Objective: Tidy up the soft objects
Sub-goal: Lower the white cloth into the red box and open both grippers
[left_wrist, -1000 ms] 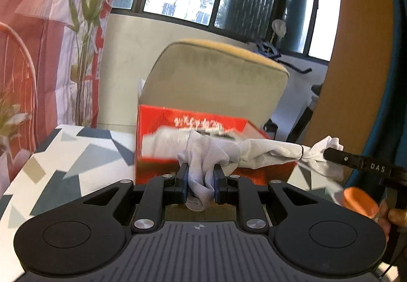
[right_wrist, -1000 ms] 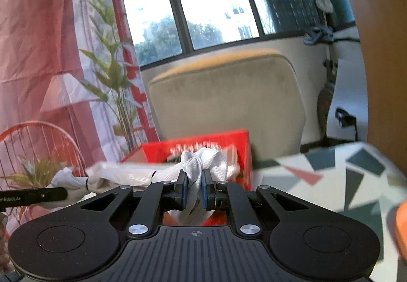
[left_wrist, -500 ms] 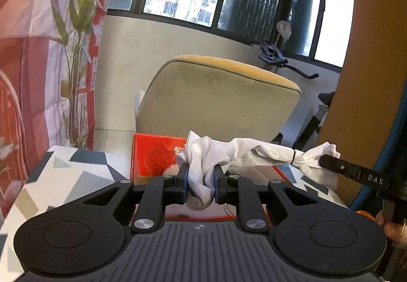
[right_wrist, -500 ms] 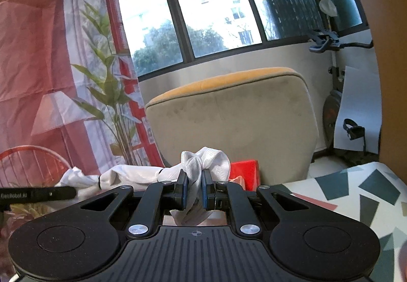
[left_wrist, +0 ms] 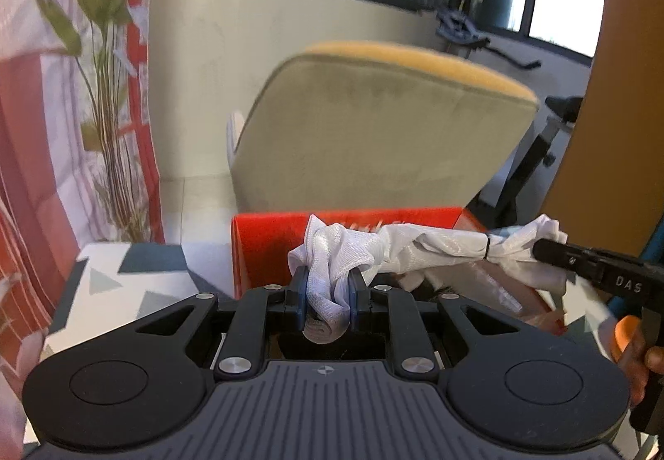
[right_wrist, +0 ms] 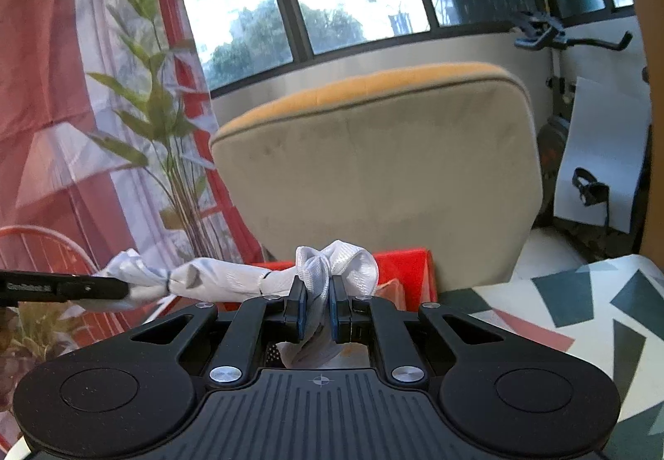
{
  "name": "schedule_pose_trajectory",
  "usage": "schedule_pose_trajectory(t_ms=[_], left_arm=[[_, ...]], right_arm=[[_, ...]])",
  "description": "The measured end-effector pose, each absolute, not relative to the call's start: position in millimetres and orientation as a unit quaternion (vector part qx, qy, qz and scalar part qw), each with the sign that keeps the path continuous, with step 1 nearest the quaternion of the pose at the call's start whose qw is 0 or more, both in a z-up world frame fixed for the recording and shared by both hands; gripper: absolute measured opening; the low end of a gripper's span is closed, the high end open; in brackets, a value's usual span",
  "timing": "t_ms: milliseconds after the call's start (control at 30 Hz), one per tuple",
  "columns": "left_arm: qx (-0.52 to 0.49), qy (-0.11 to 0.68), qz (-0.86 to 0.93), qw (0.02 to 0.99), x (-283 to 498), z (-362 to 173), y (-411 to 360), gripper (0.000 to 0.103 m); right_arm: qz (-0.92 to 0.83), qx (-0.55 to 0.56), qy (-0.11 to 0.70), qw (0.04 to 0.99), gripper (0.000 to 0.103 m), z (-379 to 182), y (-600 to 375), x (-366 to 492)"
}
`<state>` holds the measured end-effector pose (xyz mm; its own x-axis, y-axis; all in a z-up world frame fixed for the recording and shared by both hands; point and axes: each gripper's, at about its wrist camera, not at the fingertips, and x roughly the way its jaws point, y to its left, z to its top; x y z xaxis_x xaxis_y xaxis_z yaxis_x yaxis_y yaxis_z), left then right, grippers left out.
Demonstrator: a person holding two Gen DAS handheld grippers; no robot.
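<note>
Jaws of the left gripper (left_wrist: 328, 298) pinch one end of a white cloth (left_wrist: 419, 248), which stretches to the right gripper (left_wrist: 552, 252) above a red box (left_wrist: 265, 248) at the bench (left_wrist: 124, 285) edge. If the hands pull apart, the bunched end could slip out.

From the right wrist, the right gripper (right_wrist: 317, 304) has its jaws clamped narrow on the cloth (right_wrist: 224, 281); sagging fabric might snag the box (right_wrist: 408, 273) rim.

Left gripper (left_wrist: 328, 294) and right gripper (right_wrist: 317, 304), both clamped tight, angled slightly downward, side by side.
</note>
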<state>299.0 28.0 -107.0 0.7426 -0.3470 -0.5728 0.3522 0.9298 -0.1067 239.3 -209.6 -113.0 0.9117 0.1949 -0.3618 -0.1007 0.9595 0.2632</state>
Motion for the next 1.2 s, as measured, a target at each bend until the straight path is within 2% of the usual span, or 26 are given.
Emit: schedule_pose_trajectory(t_ms=[367, 833, 933, 1033, 1100, 1167, 1200], left_arm=[[-0.039, 0.341, -0.174, 0.923, 337, -132, 16, 0.02], [-0.002, 0.374, -0.172, 0.911, 351, -146, 12, 0.021], [0.003, 0.368, -0.168, 0.914, 346, -143, 14, 0.032], [0.002, 0.359, -0.162, 0.919, 339, -137, 16, 0.053], [0.002, 0.354, -0.158, 0.922, 333, -132, 17, 0.069], [0.002, 0.349, -0.158, 0.924, 327, -128, 18, 0.075], [0.005, 0.345, -0.157, 0.925, 323, -126, 18, 0.079]], right_arm=[[0.058, 0.103, 0.24, 0.964, 0.01, -141, -187, 286], [0.026, 0.12, 0.321, 0.939, 0.011, -168, -184, 316], [0.022, 0.117, 0.323, 0.939, 0.018, -167, -186, 312], [0.018, 0.094, 0.316, 0.944, 0.024, -163, -184, 303], [0.014, 0.09, 0.308, 0.947, 0.025, -158, -184, 296], [0.011, 0.094, 0.306, 0.947, 0.033, -152, -185, 291], [0.009, 0.094, 0.303, 0.948, 0.041, -149, -185, 288]])
